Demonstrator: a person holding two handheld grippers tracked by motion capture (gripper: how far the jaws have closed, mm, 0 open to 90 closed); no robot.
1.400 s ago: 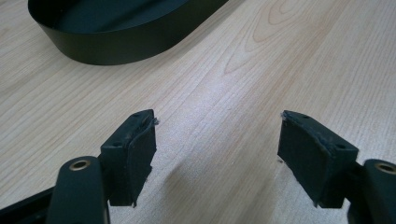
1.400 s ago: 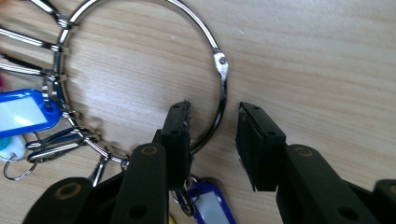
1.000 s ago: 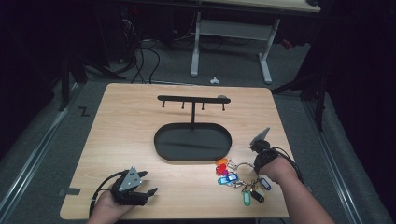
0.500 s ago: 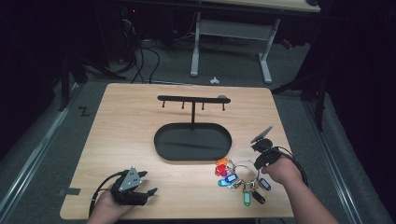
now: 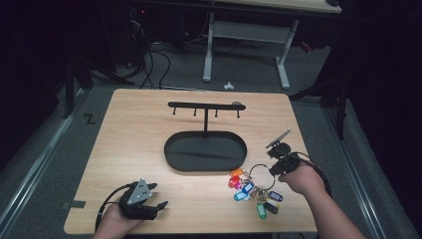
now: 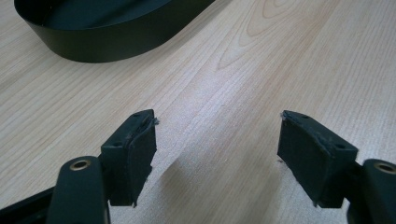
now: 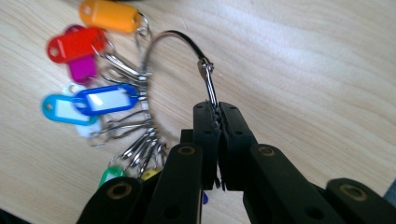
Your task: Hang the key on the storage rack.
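Wooden table [image 5: 149, 124], seen from above. Near its front right corner, right gripper [image 7: 217, 114] clamped tight on the wire loop of a key ring [image 5: 260, 175], coloured tags [image 5: 249, 191] fanned out on the wood just beside. Near the front left corner, left gripper [image 6: 217, 140] resting low, jaws apart, nothing between. At centre, black oval tray [image 5: 174, 162].

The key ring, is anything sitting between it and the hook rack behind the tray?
Only the black oval tray lies between the key ring, held in the right claw, and the hook rack.
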